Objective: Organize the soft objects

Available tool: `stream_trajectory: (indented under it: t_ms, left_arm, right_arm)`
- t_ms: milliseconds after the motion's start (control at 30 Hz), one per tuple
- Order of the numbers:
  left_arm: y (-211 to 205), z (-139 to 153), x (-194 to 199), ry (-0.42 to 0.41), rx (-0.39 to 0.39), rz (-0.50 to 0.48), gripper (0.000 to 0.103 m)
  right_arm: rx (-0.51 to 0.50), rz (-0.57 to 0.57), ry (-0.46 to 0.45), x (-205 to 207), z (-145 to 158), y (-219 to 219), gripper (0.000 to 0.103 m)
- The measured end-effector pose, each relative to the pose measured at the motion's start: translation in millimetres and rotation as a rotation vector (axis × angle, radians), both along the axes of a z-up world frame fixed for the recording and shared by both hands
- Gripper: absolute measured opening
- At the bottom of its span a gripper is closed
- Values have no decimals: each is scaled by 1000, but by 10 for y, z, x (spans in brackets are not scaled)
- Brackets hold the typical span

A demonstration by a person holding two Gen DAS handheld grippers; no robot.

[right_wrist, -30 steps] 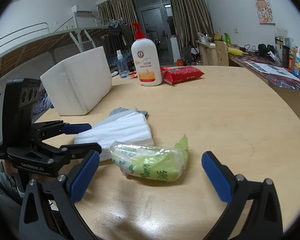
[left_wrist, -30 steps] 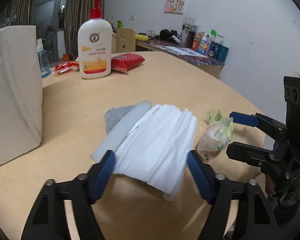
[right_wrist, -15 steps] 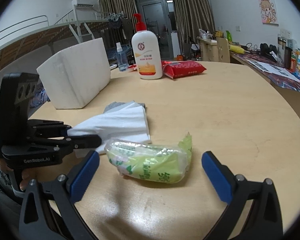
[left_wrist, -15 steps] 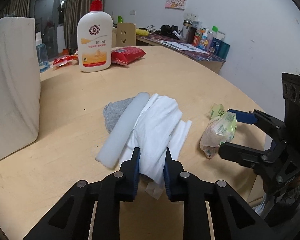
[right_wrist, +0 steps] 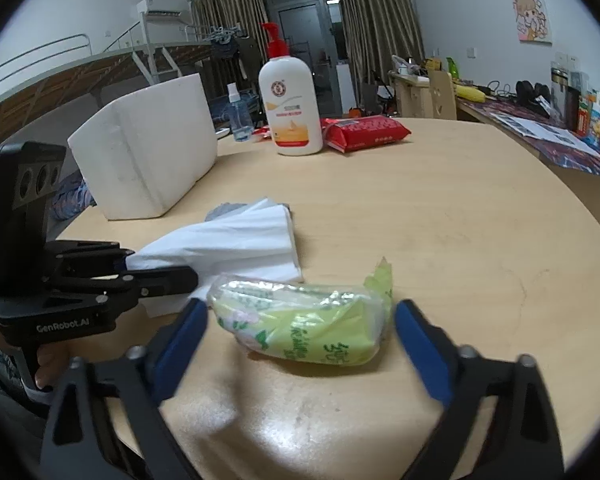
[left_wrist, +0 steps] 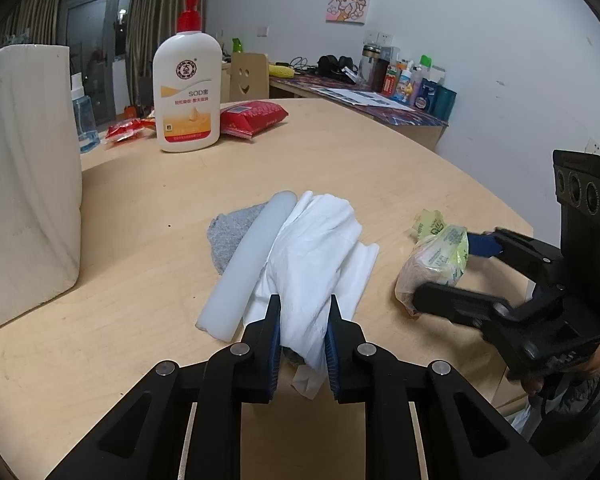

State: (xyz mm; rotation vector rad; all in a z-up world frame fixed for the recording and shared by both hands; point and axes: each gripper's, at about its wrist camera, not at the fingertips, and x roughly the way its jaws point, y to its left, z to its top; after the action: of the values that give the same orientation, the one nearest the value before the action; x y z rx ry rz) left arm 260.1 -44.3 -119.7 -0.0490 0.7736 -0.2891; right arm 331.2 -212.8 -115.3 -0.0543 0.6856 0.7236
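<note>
The left wrist view showed the left gripper (left_wrist: 303, 330) squeezed tight on the near end of the white cloth (left_wrist: 315, 248), which lay bunched in the middle of the desk (left_wrist: 148, 208). A white foam strip (left_wrist: 247, 264) lay right beside the cloth, touching it, and a grey cloth (left_wrist: 229, 232) peeked out from under both. To the right, the right gripper (right_wrist: 300, 330) sat around the green plastic pack (right_wrist: 306, 328). Its jaws were closing, with the pack between them, but the blue pads did not look like they were pressing on it yet, so the pack was not held. The pack lay flat on the desk, just beside the white cloth. A big white foam box (right_wrist: 148, 148) stood at the left side of the desk, well apart from the soft things. I think that may be where they should go, but I could not tell for sure. A lotion bottle (right_wrist: 290, 108), a red pack (right_wrist: 364, 130) and a small spray bottle (right_wrist: 238, 114) stood at the far edge. It looked like the job had only just started. Every soft thing was on the desk and nothing had been put away. The cloth was grabbed but not lifted. What was left was to finish grabbing the pack, lift both things, put them where they belong, and then deal with the foam strip and the grey cloth.
</note>
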Motion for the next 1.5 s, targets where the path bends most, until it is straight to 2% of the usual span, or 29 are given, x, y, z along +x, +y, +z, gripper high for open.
stream_trajectory:
  t_ms: [33,100,233,567,967,1500]
  left_arm:
    - [0,-1,-2,0,0,0,18]
    - [2,-3,-1,0,0,1,17]
    - [15,8,-16,-8,-3,-4,17]
    - [6,68,-73,-41,-6,-1,16]
    - [152,596,-269,-177,-23,49,16]
    - [429,818,-433,-240,-33,120,16]
  right_arm:
    - [2,-1,6,10,-4,-2,79]
    - [12,-12,5,4,1,-24,77]
    - [50,-33,7,1,24,-98,77]
    - [70,-53,-21,-37,161,-166,77]
    - [109,-58,-57,-134,290,-259,77]
    - [122,-40,-77,-178,363,-219,77]
